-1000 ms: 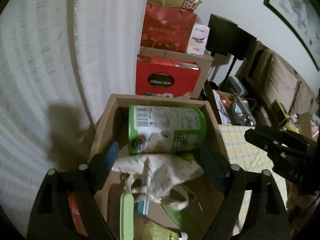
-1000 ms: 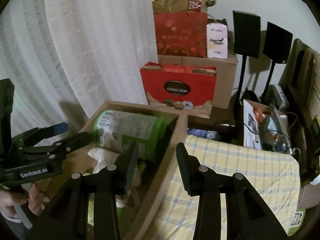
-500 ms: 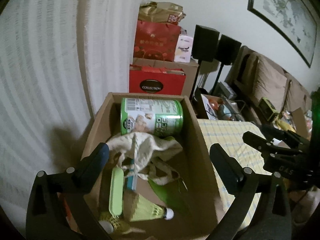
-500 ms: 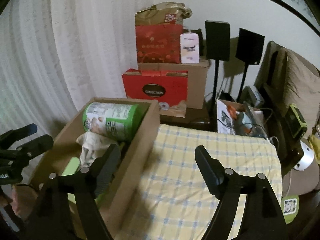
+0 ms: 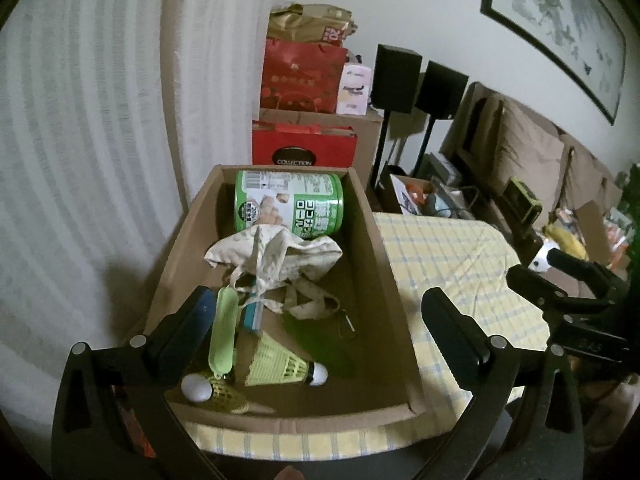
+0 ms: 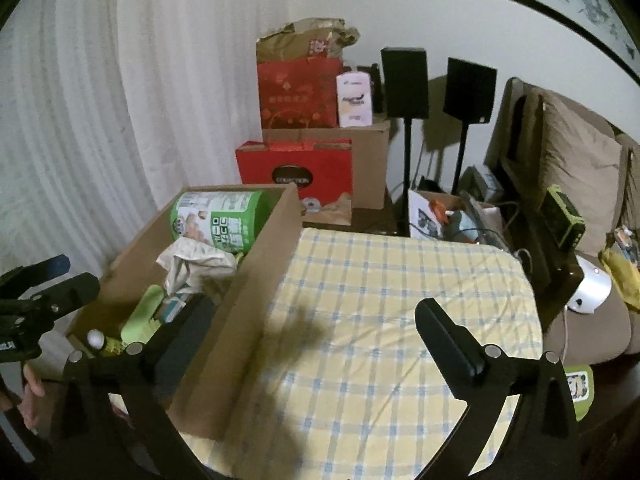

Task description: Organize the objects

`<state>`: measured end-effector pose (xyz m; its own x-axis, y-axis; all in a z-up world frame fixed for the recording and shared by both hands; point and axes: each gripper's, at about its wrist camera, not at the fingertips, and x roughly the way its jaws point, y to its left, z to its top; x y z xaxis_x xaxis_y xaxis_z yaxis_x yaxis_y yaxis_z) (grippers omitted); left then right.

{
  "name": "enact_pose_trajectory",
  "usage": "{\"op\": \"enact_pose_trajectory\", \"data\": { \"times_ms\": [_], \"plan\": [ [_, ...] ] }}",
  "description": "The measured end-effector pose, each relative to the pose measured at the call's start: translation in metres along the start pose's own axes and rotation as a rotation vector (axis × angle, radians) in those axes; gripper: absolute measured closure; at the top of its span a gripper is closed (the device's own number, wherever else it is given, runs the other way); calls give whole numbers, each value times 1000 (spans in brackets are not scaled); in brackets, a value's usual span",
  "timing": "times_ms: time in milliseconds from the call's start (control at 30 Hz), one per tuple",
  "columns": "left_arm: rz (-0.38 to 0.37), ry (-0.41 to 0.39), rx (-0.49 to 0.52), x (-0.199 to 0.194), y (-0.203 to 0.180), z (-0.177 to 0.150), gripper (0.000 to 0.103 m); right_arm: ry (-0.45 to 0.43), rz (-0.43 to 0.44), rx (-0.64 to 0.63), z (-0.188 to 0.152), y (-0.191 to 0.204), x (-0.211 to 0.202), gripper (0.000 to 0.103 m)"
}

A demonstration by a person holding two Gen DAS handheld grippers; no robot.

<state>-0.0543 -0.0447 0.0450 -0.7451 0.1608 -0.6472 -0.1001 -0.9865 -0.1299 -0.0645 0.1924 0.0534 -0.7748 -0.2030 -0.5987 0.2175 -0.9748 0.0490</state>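
The cloth (image 6: 400,300) lay bare, and the box (image 5: 380,264) on its left held the can (image 5: 288,210), bag (image 5: 276,258) and shuttlecocks (image 5: 284,366). Both the left gripper (image 5: 316,328) and right gripper (image 6: 308,332) had just been opening, nothing between their jaws. Packing looked finished; next likely meant only backing clear.

checked cloth (image 6: 400,300) bare, cardboard box (image 5: 376,264) wall flanking, box crowded
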Motion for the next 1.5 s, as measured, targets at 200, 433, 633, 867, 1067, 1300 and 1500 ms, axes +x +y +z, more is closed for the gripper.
{"op": "enact_pose_trajectory", "data": {
  "times_ms": [200,433,633,867,1067,1300,1500],
  "plan": [
    [-11,21,16,-10,-13,-18,0,26,-25,15,-23,-2,-18,1],
    [24,52,25,-13,-26,-45,0,27,-47,24,-44,-3,-35,1],
    [34,54,-14,-17,-24,-60,0,9,-66,30,-57,-3,-48,0],
    [25,56,-2,-22,-29,-71,0,-5,-85,30,-68,-4,-61,0],
    [23,57,8,-22,-37,-77,0,-27,-120,29,-77,-5,-76,0],
    [48,44,21,-29,-47,-77,0,-29,-136,46,-84,-12,-85,0],
    [50,40,26,-35,-51,-79,0,-31,-140,60,-92,-17,-92,0]
  ]
}}
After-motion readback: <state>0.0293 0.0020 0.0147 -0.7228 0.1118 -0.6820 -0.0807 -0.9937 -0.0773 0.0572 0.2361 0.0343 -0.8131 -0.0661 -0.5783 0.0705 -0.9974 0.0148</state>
